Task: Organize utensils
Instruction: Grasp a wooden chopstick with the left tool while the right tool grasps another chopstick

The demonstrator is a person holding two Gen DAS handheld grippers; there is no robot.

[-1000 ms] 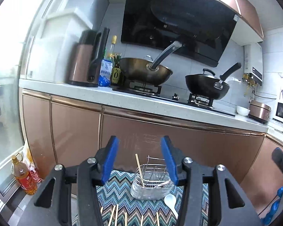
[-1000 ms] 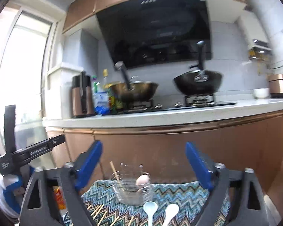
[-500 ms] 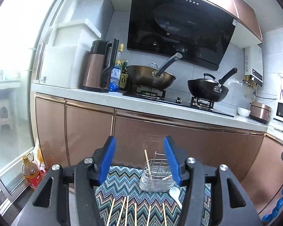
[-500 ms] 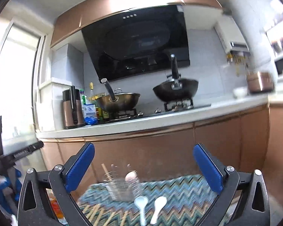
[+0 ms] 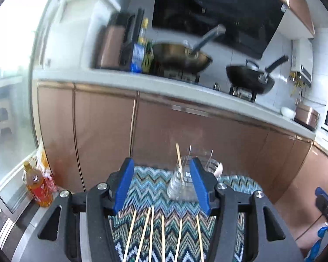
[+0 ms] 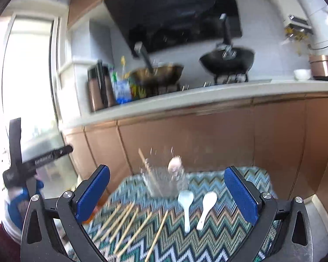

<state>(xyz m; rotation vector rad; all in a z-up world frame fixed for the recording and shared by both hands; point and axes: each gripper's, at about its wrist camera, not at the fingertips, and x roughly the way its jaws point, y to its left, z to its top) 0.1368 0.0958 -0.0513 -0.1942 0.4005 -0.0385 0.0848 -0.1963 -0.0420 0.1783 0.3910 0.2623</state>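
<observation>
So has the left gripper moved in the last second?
Yes. The left gripper has tipped down toward the table: more of the loose chopsticks show between its fingers, and the utensil holder sits nearer its fingertips.

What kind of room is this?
A home kitchen, most likely. Two woks sit on a stove under a black hood, with a rice cooker on the counter. Chopsticks and spoons lie on a zigzag mat.
</observation>
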